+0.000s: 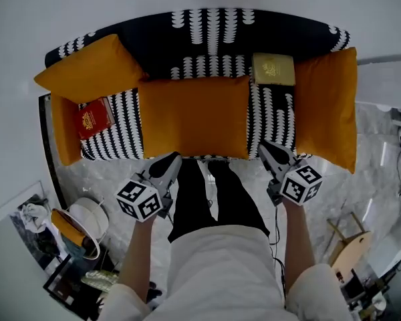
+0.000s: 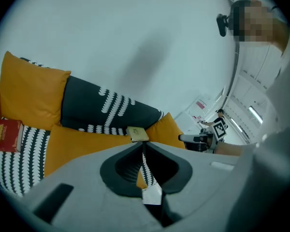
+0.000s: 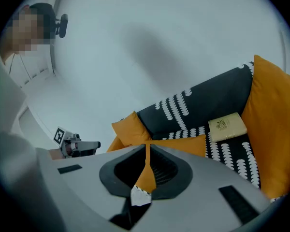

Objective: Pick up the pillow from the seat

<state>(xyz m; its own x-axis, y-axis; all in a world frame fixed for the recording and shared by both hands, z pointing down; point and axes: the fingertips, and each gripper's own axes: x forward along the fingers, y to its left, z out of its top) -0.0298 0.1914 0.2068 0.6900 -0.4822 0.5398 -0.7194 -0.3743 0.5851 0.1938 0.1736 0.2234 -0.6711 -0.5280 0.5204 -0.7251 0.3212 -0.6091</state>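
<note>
A large orange pillow (image 1: 194,116) lies flat in the middle of the seat of a black sofa (image 1: 214,35) with a white pattern. My left gripper (image 1: 174,158) is shut and empty, its tip just off the pillow's front left corner. My right gripper (image 1: 263,147) is also shut and empty, beside the front right corner. In the left gripper view the closed jaws (image 2: 144,144) point across the pillow (image 2: 82,144). In the right gripper view the closed jaws (image 3: 147,146) point at the pillow's edge (image 3: 183,144).
Orange cushions lean at the sofa's left (image 1: 90,69) and right (image 1: 327,105) ends. A red book (image 1: 93,118) lies on the left of the seat, a beige book (image 1: 274,69) at the back right. A wooden chair (image 1: 347,246) and floor clutter (image 1: 87,219) flank the person's legs.
</note>
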